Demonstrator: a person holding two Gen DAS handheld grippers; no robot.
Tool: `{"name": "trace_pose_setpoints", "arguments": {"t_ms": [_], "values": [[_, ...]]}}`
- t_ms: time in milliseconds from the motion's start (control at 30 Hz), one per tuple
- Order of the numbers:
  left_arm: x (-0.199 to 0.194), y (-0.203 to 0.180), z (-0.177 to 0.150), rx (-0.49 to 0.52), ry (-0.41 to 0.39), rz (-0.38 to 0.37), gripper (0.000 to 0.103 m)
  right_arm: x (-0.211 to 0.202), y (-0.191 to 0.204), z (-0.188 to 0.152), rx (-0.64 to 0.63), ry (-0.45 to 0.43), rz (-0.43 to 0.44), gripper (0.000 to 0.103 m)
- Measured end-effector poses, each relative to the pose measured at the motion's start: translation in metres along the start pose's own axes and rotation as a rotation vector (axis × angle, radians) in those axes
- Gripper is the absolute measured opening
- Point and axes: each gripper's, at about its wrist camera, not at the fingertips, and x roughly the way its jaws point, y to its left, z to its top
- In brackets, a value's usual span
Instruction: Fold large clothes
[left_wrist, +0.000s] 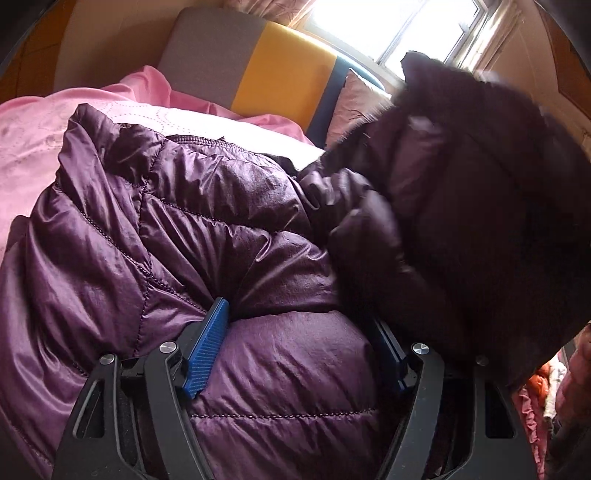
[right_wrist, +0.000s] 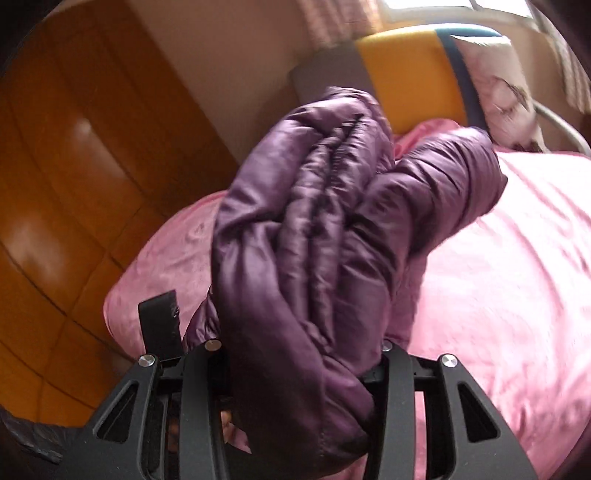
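A purple quilted down jacket (left_wrist: 207, 229) lies bunched on the pink bed cover (left_wrist: 33, 147). My left gripper (left_wrist: 295, 350) has its blue pads (left_wrist: 207, 354) wide apart, with a puffy fold of the jacket bulging between them. A dark part of the jacket (left_wrist: 480, 206), blurred, is lifted at the right. In the right wrist view my right gripper (right_wrist: 299, 373) is shut on a thick gathered bundle of the jacket (right_wrist: 314, 236), held up above the bed cover (right_wrist: 517, 258); its fingertips are hidden by the fabric.
A headboard with grey, yellow and blue panels (left_wrist: 280, 70) stands behind the bed, with a pillow (right_wrist: 495, 88) against it. A bright window (left_wrist: 395, 26) is beyond. A wooden wardrobe (right_wrist: 74, 177) stands at the bed's left side. Clothes (left_wrist: 543, 391) hang at the right.
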Motion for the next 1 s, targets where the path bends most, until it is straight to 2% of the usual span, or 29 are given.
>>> {"name": "trace_pose_setpoints", "arguments": {"t_ms": [133,200,267,367,433,500,567,633,700,833,867,900,933,967,1000], "values": [[-0.018,0.018,0.009,-0.055,0.040,-0.081,0.062,0.025,0.044,-0.002,-0.136,0.050,-0.046,0.039],[-0.042,0.036,0.013,-0.105,0.030,-0.131,0.062,0.035,0.062,-0.007,-0.210,0.070,-0.078,0.039],[-0.068,0.055,0.015,-0.149,-0.004,-0.158,0.062,0.049,0.082,-0.016,-0.286,0.091,-0.116,0.039],[-0.115,0.084,0.020,-0.197,-0.102,-0.163,0.062,0.067,0.107,-0.030,-0.402,0.103,-0.187,0.040],[-0.146,0.099,0.023,-0.232,-0.173,-0.204,0.062,0.080,0.124,-0.040,-0.479,0.106,-0.223,0.042],[-0.168,0.105,0.028,-0.231,-0.227,-0.248,0.068,0.089,0.139,-0.051,-0.562,0.098,-0.257,0.047],[-0.177,0.103,0.034,-0.213,-0.246,-0.285,0.078,0.094,0.153,-0.065,-0.633,0.085,-0.267,0.059],[-0.174,0.094,0.043,-0.181,-0.231,-0.294,0.081,0.105,0.160,-0.070,-0.687,0.076,-0.276,0.059],[-0.158,0.082,0.057,-0.142,-0.181,-0.283,0.081,0.104,0.166,-0.080,-0.726,0.064,-0.269,0.060],[-0.127,0.068,0.074,-0.111,-0.063,-0.295,0.081,0.095,0.168,-0.101,-0.782,0.042,-0.252,0.070],[-0.119,0.065,0.077,-0.108,-0.040,-0.287,0.079,0.095,0.167,-0.103,-0.780,0.038,-0.247,0.072],[-0.108,0.061,0.081,-0.103,0.001,-0.267,0.070,0.094,0.166,-0.103,-0.771,0.035,-0.235,0.074],[-0.099,0.059,0.083,-0.091,0.033,-0.253,0.044,0.096,0.167,-0.103,-0.758,0.032,-0.212,0.080],[-0.092,0.057,0.084,-0.072,0.054,-0.212,0.029,0.090,0.164,-0.101,-0.742,0.033,-0.176,0.083],[-0.086,0.057,0.085,-0.059,0.067,-0.176,0.025,0.084,0.160,-0.095,-0.713,0.043,-0.118,0.084]]}}
